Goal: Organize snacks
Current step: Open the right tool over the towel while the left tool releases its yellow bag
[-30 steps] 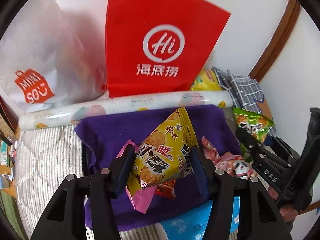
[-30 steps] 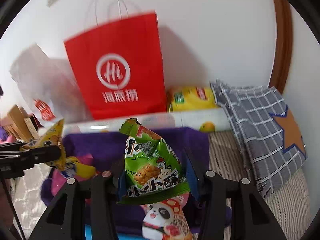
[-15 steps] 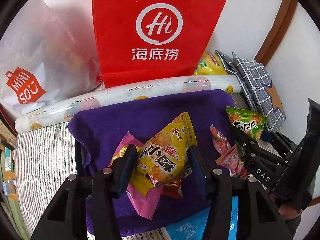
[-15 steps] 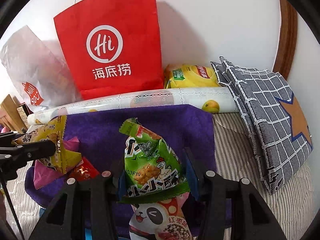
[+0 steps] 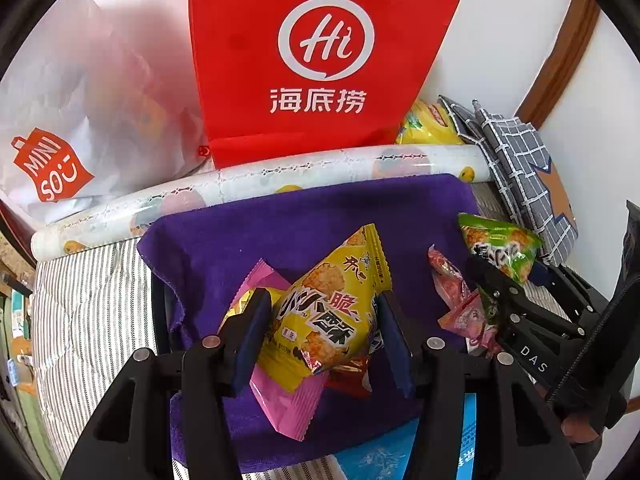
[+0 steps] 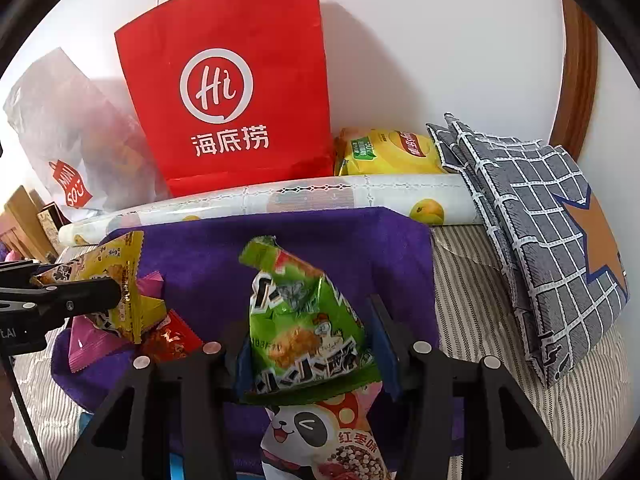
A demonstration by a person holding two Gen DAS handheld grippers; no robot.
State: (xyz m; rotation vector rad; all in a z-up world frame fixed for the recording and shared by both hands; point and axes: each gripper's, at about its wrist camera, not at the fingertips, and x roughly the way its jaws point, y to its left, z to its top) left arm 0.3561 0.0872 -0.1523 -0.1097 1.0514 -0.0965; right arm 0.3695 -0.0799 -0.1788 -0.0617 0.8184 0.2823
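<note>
Left wrist view: my left gripper [image 5: 322, 330] is clenched on the yellow snack packet [image 5: 328, 312], pads pressing both its sides, and the packet stands between them with its long axis running away from me, crimped top seal pointing up and off toward the red paper bag [image 5: 320, 60]. Under it on the purple towel [image 5: 280, 224] lie a pink wrapper [image 5: 288, 404] and a small red wrapper [image 5: 350, 376], touching the packet's lower end. Over on the right wrist view, my right gripper [image 6: 310, 344] has the green snack packet [image 6: 306, 328] between its pads; the jaws are easing apart just now, yet the packet's sides look touched by both pads. It too stands upright along the fingers, twisted top pointing toward the same red bag, and a panda-print packet [image 6: 320, 436] lies just below it. Each packet sits dead centre in its own gripper, so neither hand needs to reach across. The red bag stands beyond the patterned roll [image 6: 280, 200], straight ahead of both; I judge that is where these go, though the bag's mouth is out of frame.
</note>
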